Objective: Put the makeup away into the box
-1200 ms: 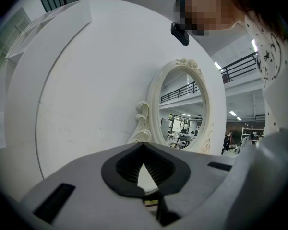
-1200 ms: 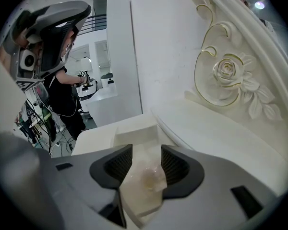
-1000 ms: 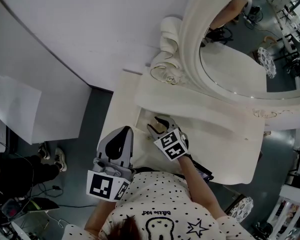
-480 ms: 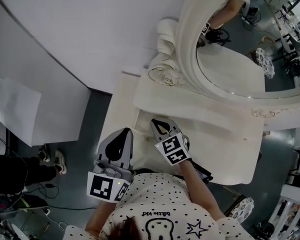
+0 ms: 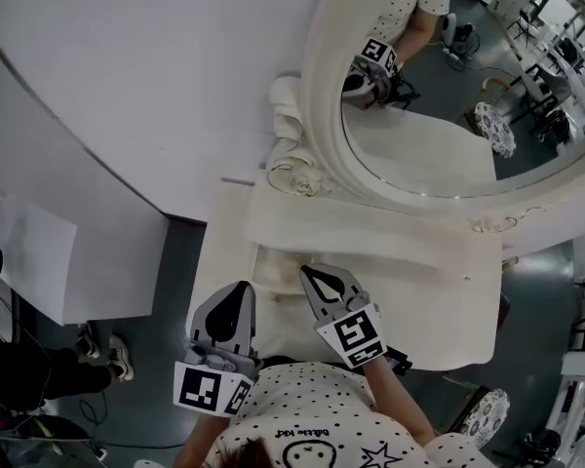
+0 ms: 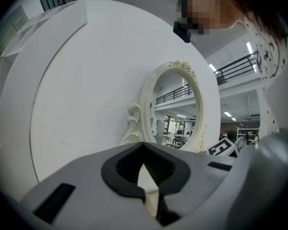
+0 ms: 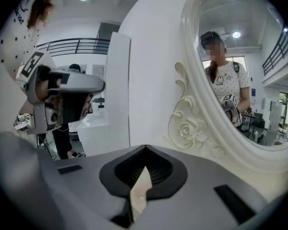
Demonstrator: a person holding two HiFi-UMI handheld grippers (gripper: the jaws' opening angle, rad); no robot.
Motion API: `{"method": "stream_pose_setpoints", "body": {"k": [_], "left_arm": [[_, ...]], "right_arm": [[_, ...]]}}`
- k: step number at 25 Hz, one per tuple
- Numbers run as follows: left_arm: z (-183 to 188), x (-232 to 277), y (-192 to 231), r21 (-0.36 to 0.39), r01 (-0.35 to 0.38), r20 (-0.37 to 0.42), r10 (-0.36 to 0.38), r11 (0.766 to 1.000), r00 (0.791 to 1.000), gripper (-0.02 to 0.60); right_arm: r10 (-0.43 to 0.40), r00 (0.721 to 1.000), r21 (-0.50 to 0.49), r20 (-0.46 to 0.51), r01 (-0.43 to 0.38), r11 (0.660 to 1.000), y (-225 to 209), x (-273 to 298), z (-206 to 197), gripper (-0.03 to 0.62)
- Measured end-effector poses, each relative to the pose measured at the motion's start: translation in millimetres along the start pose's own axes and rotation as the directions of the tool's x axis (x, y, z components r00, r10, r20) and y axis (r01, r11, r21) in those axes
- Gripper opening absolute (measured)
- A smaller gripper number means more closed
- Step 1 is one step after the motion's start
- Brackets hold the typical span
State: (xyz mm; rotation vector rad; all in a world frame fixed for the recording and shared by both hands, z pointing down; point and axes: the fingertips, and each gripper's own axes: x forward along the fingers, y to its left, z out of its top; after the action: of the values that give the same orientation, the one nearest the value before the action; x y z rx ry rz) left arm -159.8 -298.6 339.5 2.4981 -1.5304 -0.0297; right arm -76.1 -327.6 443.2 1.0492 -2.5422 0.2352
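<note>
1. Up from the shadowed recess [image 5: 273, 273] in the dressing table [image 5: 439, 295] comes the right gripper [image 5: 307, 273]. A second ago its jaws stood apart down there, and now they are pressed together.
2. Nearest the camera is the person's polka-dot shirt [image 5: 302, 408], with both grippers reaching out from it over the table's front edge.
3. The left gripper [image 5: 240, 291] hangs just left of the right one, clear of the table top. Its jaws are together too, and only a pale sliver of the furniture shows through the notch between them.
4. The right gripper's own view shows the same thing: pads meeting, a thin cream slit, and nothing I can name gripped there.
5. Makeup – I cannot pick it out in any view. The recess may be the box, but shadow hides whatever lies inside.
6. Behind it a raised cream shelf [image 5: 370, 227] runs across the table.
7. Farther back stands the oval mirror [image 5: 424, 159] in its carved frame with a rose scroll [image 5: 294, 174]. The glass reflects a marker cube and a sleeve.
8. Farthest back is a white curved wall [image 5: 127, 76].
</note>
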Motion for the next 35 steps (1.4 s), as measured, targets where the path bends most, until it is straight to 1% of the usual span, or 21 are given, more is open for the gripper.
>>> {"method": "stream_pose_setpoints", "body": {"k": [2,5,8,11,15,20,23,25,30,35], "left_arm": [[-2,3,-5,0.005,0.019,0.005,-0.019,1.000,1.000,-0.005],[-3,6,-16,0.012,0.055,0.013,-0.055,0.998,0.998,-0.005],[0,2,-31,0.017,0.090,0.018,-0.090,0.996,0.996,-0.005],[2,1,-45,0.027,0.126,0.023,-0.127,0.992,0.992,-0.005],[2,-5,-63,0.035,0.158,0.026,-0.159,0.987,0.987,-0.005],[1,-16,-77,0.043,0.178,0.029,-0.180,0.983,0.983,-0.005],[-1,-22,-88,0.044,0.190,0.025,-0.192,0.981,0.981,-0.005],[-3,-24,-98,0.047,0.199,0.025,-0.200,0.979,0.979,-0.005],[-8,-31,-117,0.057,0.212,0.025,-0.214,0.976,0.977,-0.005],[-18,-34,-135,0.047,0.220,0.018,-0.221,0.974,0.975,-0.005]], "right_arm": [[-0.038,0.998,0.009,0.055,0.037,0.999,-6,-16,13,0.005],[-0.099,0.987,0.013,0.126,0.098,0.995,-17,-42,31,0.005],[-0.143,0.968,-0.020,0.208,0.150,0.988,-23,-75,52,0.005],[-0.211,0.942,0.030,0.261,0.210,0.977,-27,-110,66,0.005],[-0.294,0.913,0.092,0.283,0.279,0.956,-30,-158,67,0.005],[-0.367,0.872,0.133,0.325,0.342,0.930,-26,-206,67,0.005],[-0.400,0.853,0.153,0.336,0.370,0.916,-23,-228,61,0.005],[-0.412,0.846,0.165,0.339,0.377,0.911,-22,-241,54,0.005],[-0.437,0.839,0.201,0.323,0.391,0.898,-17,-264,33,0.005],[-0.463,0.828,0.233,0.317,0.406,0.884,-17,-279,13,0.005]]}}
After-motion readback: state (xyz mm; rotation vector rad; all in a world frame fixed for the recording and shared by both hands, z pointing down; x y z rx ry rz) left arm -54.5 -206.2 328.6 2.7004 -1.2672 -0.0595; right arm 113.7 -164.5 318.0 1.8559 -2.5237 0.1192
